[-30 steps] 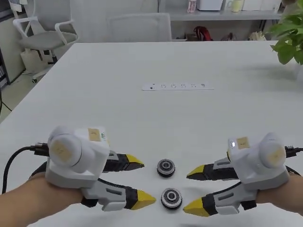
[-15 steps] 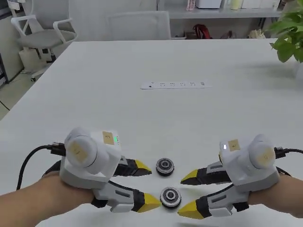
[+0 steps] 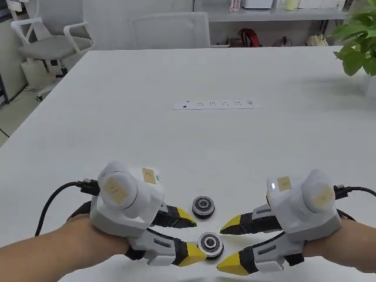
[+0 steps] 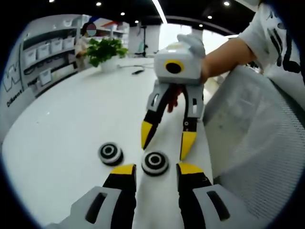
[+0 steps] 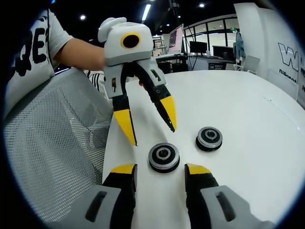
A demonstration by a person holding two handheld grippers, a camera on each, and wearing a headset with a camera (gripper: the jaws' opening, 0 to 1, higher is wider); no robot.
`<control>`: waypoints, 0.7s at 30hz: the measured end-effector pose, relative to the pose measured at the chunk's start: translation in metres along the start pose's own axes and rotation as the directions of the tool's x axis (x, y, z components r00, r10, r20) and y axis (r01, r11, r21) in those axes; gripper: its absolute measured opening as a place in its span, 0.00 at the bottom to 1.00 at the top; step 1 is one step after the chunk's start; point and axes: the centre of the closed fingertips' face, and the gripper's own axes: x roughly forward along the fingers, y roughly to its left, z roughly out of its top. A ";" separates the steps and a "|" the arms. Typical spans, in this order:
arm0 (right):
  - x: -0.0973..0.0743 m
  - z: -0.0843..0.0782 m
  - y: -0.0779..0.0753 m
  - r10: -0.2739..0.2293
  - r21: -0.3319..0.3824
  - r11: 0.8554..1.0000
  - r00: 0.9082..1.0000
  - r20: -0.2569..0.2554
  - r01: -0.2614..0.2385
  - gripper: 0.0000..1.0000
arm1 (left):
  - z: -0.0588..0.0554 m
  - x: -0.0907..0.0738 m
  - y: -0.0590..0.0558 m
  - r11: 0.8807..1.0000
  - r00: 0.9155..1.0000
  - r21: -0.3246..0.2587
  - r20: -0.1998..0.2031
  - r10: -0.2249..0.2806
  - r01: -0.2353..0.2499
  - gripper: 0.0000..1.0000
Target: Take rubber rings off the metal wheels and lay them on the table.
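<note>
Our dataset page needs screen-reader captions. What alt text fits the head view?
Two hand-held grippers, the left gripper and the right gripper, both open, point from either side at the nearer wheel on a white table. The farther wheel lies just beyond it, and a power strip sits mid-table.

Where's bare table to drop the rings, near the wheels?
Bare: the wide stretch of table between the far wheel and the socket strip, and more beyond the strip. Crowded: the near wheel, hemmed between the tips of the left gripper and right gripper.
</note>
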 end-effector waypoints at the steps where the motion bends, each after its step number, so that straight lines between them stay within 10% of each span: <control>1: 0.000 0.000 0.000 0.000 0.001 1.000 1.000 0.001 0.000 0.38 | 0.000 0.001 -0.001 1.000 1.000 -0.004 -0.003 -0.003 0.003 0.34; 21: 0.001 -0.003 -0.001 0.003 0.020 1.000 1.000 0.010 -0.003 0.37 | -0.001 0.021 0.000 1.000 1.000 -0.003 -0.010 0.019 -0.019 0.18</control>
